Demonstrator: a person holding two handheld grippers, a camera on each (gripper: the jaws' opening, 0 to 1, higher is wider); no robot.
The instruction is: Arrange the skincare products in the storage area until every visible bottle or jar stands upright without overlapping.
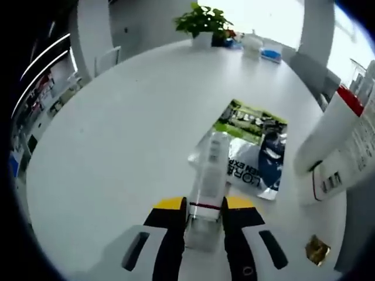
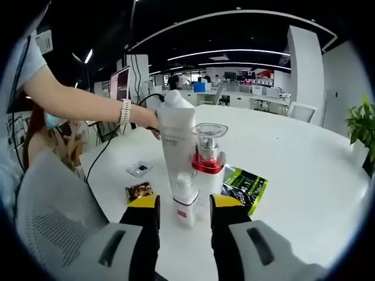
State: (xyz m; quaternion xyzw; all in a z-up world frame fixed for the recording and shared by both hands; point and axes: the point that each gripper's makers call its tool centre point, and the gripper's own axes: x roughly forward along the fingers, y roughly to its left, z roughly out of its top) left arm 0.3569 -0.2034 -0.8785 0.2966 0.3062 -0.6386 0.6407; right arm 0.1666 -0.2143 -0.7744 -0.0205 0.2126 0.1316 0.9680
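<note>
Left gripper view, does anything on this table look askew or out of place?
Yes. A clear bottle lies tipped forward between the left gripper's jaws rather than standing. A white tube leans at the right edge, and a gold wrapper lies loose on the table.

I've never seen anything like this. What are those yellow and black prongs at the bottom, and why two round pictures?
No robot here: a person holds a two-jaw tool in each hand, and a fisheye camera rides on each, looking forward along its jaws. In the left gripper view, the left tool is shut on a clear bottle above a round white table, where a foil pouch and a small gold wrapper lie. A white tube with a red band shows at the right. In the right gripper view, the right tool has a small white bottle between its jaws; whether it grips, I can't tell. Behind stand the tube and a red-collared pump bottle. A person's arm reaches in.
</note>
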